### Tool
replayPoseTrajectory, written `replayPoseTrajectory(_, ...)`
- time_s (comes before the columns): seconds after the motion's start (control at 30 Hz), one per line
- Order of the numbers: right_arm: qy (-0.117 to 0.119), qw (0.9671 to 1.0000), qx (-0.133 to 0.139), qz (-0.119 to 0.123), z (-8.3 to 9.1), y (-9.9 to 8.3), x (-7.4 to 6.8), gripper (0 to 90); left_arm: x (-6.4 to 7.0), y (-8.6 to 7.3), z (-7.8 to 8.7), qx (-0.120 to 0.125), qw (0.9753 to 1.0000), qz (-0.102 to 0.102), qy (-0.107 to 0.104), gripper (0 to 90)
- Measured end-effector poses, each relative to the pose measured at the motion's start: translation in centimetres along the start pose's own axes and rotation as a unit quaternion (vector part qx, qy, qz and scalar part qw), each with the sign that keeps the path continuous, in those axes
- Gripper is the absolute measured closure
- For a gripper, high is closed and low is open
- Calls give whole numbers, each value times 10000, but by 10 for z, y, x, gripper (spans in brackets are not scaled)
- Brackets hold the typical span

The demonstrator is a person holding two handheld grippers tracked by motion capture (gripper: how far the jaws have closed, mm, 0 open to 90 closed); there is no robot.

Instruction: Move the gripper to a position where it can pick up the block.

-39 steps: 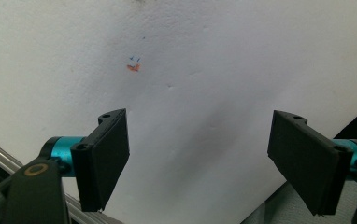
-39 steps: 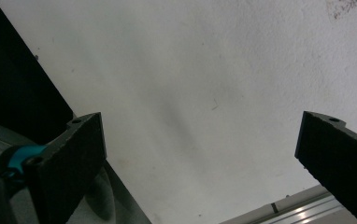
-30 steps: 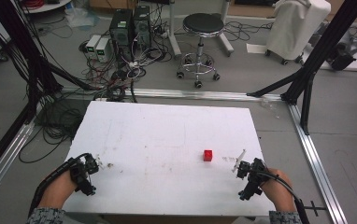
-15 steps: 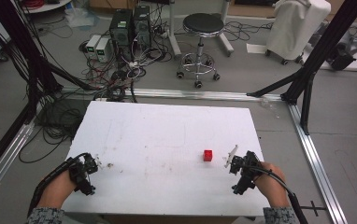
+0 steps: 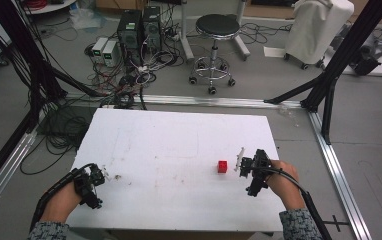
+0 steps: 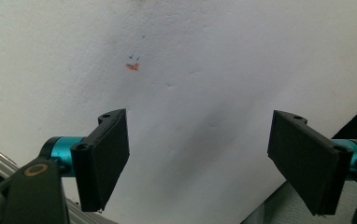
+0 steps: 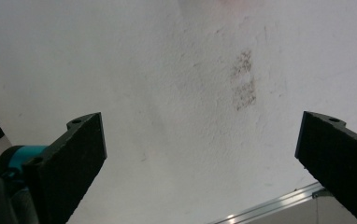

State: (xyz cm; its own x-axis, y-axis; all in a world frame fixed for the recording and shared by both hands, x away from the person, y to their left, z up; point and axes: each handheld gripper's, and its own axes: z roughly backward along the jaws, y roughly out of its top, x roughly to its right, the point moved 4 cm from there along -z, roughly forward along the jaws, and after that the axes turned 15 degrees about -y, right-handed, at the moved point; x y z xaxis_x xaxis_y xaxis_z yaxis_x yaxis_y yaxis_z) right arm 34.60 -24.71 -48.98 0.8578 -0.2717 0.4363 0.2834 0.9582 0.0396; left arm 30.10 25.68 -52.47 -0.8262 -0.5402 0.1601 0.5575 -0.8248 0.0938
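A small red cube (image 5: 222, 166) lies on the white table (image 5: 179, 145), right of centre. My right gripper (image 5: 243, 167) is just to the cube's right, a short gap apart, held in a hand at the table's right front. In the right gripper view its jaws stand wide apart over bare white tabletop (image 7: 190, 107) with a grey smudge (image 7: 244, 81); my right gripper (image 7: 200, 154) is open and empty. My left gripper (image 5: 99, 176) rests at the table's left front corner. In the left gripper view my left gripper (image 6: 197, 149) is open over the tabletop, with a small orange mark (image 6: 132, 66) ahead.
Black frame posts (image 5: 329, 75) and aluminium rails (image 5: 339, 170) border the table. A stool (image 5: 214, 30), computer boxes (image 5: 139, 25) and cable tangles (image 5: 124, 85) stand on the floor beyond the far edge. A white covered object (image 5: 319, 25) is at the back right.
My right gripper has moved left and slightly forward across the table, closing in on the red cube. The left gripper has stayed in place.
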Motion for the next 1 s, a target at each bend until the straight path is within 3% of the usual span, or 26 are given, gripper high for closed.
replayPoseTrajectory(0.03,42,10000,5,67,-1,2,1,12,0,0,0,-5,10000,3,-7,210)
replayPoseTrajectory(0.1,-86,9994,67,339,-2,7,5,12,0,1,0,-1,10000,-15,-19,210)
replayPoseTrajectory(0.27,-8,9978,161,644,-6,17,9,12,0,0,0,20,10000,-2,-25,210)
replayPoseTrajectory(0.4,145,9971,228,706,-11,24,10,12,-1,-2,1,62,10000,24,1,210)
replayPoseTrajectory(0.63,114,9942,370,1008,-16,36,13,12,-1,-3,2,75,10000,47,-12,210)
replayPoseTrajectory(0.87,260,9915,536,1158,-22,47,17,12,-2,-4,2,65,10000,43,-37,210)
replayPoseTrajectory(1.0,308,9910,473,1212,-28,48,19,12,-2,-5,3,82,9999,54,-37,210)
